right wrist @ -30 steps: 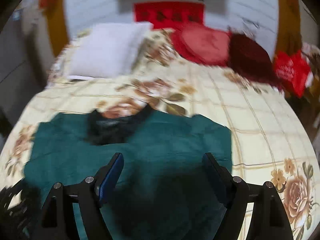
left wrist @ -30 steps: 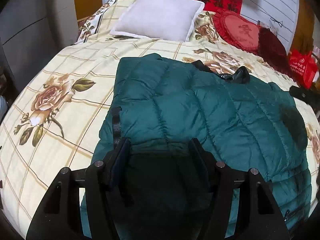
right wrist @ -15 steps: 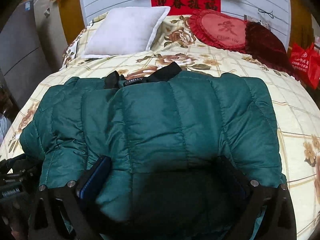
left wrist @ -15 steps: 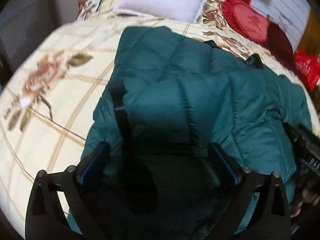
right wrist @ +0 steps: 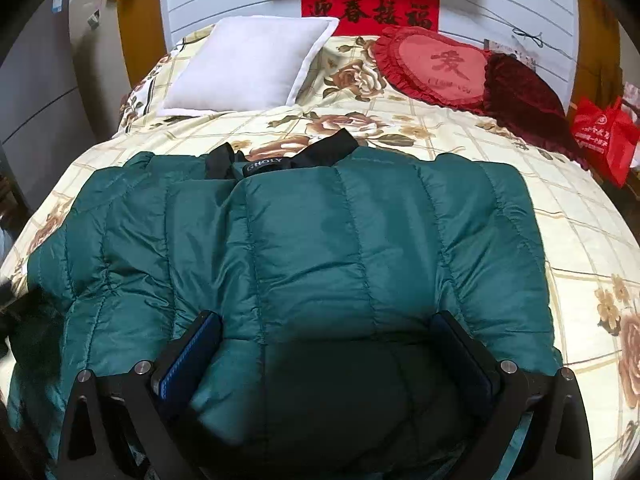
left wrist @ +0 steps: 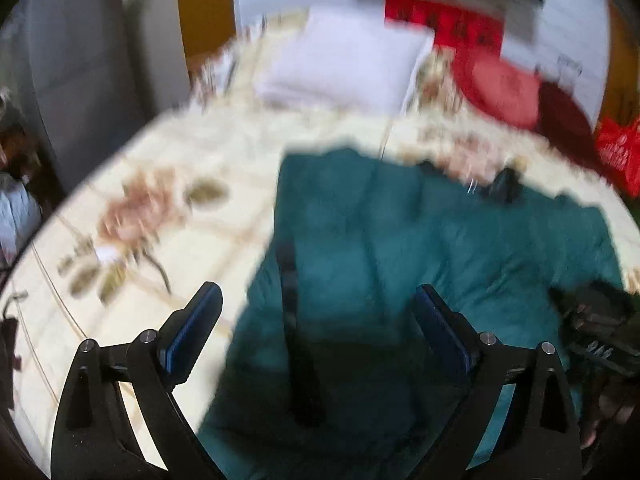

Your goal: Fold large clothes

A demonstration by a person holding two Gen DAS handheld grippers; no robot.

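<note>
The jacket [right wrist: 320, 248] lies folded on the bed [right wrist: 580, 216]. Both claws, left [left wrist: 316, 328] and right [right wrist: 324, 356], have just spread wide and grip nothing. Little seems left.

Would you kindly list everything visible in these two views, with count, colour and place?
puffer jacket: one, dark green with a black collar, spread across the near part of the bed
bedspread: one, cream with a rose print, covering the bed
pillow: one, white, far left of the bed
heart cushion: one, red, far right of the bed
dark cushion: one, maroon, right of the heart cushion
banner: one, red with black characters, on the wall
bag: one, red, beside the bed at right
left gripper: black, blue pads, open above the jacket's left edge
right gripper: black, blue pads, open, jacket bulging between its fingers
</note>
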